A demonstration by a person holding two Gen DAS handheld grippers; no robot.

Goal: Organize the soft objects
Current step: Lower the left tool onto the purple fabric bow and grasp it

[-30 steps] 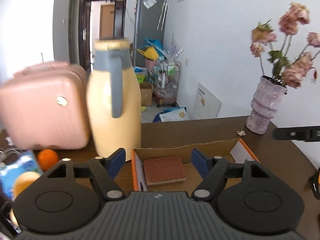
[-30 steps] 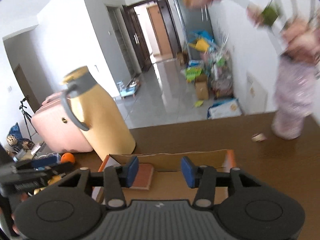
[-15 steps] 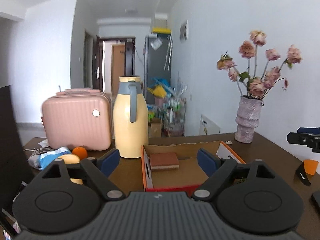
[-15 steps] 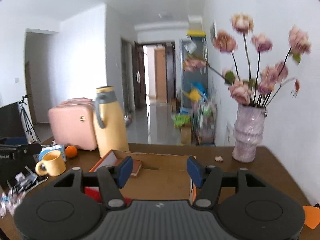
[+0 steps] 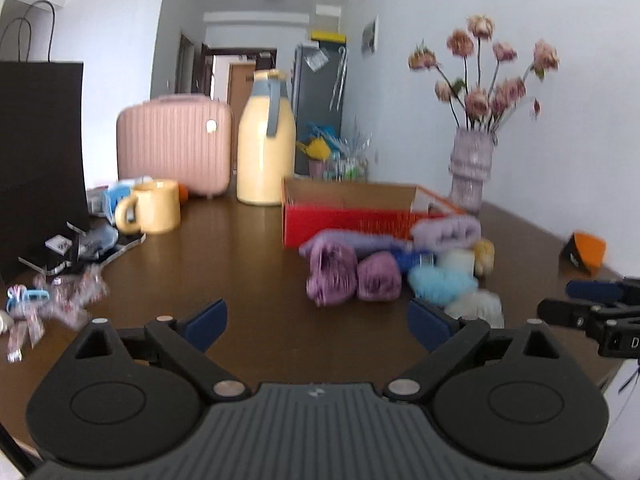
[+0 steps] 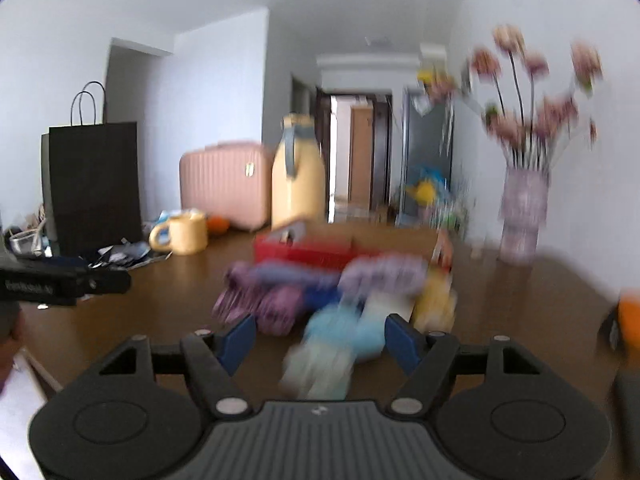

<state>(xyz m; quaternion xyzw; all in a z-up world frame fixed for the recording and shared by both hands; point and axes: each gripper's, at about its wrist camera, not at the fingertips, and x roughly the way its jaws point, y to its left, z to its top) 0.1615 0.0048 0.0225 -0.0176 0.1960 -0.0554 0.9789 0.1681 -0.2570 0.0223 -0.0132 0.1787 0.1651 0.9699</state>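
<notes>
A heap of soft things lies on the brown table in front of the red cardboard box [image 5: 360, 222]: purple rolls [image 5: 352, 274], a lilac towel [image 5: 446, 230], a light blue puff [image 5: 438, 282], a pale puff [image 5: 476, 306] and a yellow piece [image 5: 484, 252]. My left gripper [image 5: 318, 320] hangs short of the heap, its jaws opening wide with nothing between them. In the right wrist view the heap [image 6: 332, 300] is blurred. My right gripper [image 6: 320, 340] is over its near edge, jaws opening, the light blue puff [image 6: 340, 328] and a pale puff [image 6: 316, 364] showing between the fingers, not pressed.
Behind the box stand a yellow thermos jug [image 5: 266, 142], a pink case [image 5: 174, 146], a yellow mug [image 5: 154, 206] and a vase of dried flowers [image 5: 472, 168]. A black paper bag [image 5: 38, 160] and small clutter [image 5: 52, 288] fill the left side. An orange-black item [image 5: 584, 250] lies right.
Both grippers have drawn back from over the box and sunk toward the table, so the heap of soft things now shows in front. Both pairs of jaws have spread wider.
</notes>
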